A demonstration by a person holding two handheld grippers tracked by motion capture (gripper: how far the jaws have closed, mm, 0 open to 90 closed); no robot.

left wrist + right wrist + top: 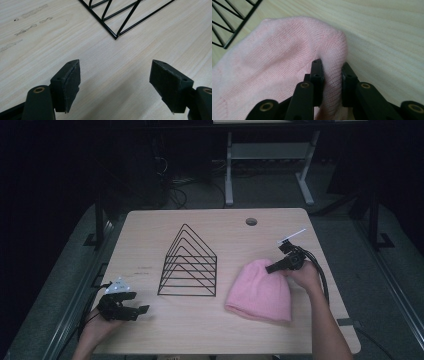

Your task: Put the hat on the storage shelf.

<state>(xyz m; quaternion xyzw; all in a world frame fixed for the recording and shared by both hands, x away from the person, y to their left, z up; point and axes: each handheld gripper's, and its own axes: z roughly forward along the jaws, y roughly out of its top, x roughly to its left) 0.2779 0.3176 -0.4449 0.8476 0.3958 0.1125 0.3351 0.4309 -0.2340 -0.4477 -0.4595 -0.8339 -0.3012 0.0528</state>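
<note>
A pink knit beanie (260, 290) lies flat on the right half of the wooden table (200, 330). My right gripper (272, 268) pinches a fold of the beanie (287, 62) at its rounded top, the jaws shut on the fabric (332, 80). A black wire rack (189, 262) with triangular dividers stands mid-table; its near corner (115, 37) shows in the left gripper view. My left gripper (142, 310) rests at the table's front left, open, its pads (68, 82) wide apart over bare wood, short of the rack.
A round cable hole (251, 222) sits near the table's far edge. Faint scuff marks (27, 15) mark the wood left of the rack. Another desk's legs (229, 170) stand on the dark floor beyond the table.
</note>
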